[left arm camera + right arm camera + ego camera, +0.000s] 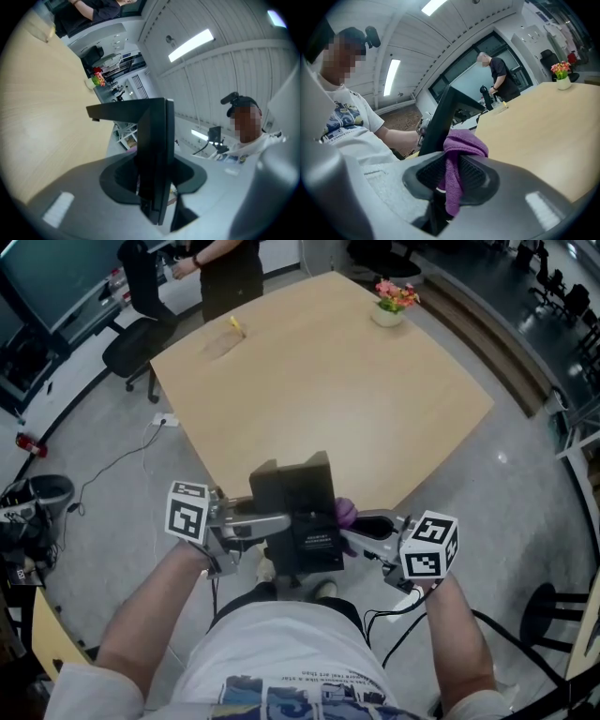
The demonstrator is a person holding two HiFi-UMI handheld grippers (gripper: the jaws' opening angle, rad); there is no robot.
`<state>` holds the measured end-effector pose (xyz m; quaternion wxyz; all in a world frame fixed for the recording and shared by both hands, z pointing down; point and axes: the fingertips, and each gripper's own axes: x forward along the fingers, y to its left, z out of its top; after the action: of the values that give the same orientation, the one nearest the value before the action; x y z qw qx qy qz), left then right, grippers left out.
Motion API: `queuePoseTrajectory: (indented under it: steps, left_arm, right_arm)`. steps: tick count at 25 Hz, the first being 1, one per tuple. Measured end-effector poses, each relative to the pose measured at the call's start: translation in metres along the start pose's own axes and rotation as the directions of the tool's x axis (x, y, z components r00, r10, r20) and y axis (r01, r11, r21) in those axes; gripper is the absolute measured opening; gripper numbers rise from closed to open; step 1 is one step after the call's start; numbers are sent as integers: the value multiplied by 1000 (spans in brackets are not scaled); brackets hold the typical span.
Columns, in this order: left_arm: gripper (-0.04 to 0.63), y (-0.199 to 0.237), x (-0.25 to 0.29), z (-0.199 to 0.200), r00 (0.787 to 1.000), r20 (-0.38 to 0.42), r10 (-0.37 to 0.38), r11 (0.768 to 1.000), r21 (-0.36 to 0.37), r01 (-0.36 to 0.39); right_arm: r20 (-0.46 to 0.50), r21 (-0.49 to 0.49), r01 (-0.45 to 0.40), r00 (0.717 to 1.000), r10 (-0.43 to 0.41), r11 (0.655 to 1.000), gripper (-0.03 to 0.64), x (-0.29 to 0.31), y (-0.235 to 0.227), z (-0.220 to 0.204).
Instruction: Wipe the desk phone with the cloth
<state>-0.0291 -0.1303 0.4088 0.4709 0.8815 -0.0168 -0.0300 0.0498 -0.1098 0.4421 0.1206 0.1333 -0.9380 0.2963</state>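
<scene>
In the head view a black desk phone hangs in the air just off the near edge of the wooden table. My left gripper is shut on the phone's left side. In the left gripper view the phone stands edge-on, clamped between the dark pads. My right gripper is shut on a purple cloth. The cloth touches the phone's right side. In the right gripper view the cloth bunches out between the pads, and the phone rises just behind it.
A small pot of flowers stands at the table's far corner, and a yellow item lies near its far left edge. A black office chair and a standing person are beyond the table. A stool stands at the right.
</scene>
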Motion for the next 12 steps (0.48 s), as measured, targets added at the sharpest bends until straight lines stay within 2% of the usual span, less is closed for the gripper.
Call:
queuePoseTrajectory:
  steps: [5,12]
  left_arm:
    - [179,2,-3,5,1000,24,8,1000,-5,-8]
    - [179,2,-4,8,998,60,12,1000,-30,-10]
  right_arm:
    - [-47,12,31,998,-30,999,84,-8,11,-32]
    - [-98,13,115,989,-114,993,84,-20,25,-65]
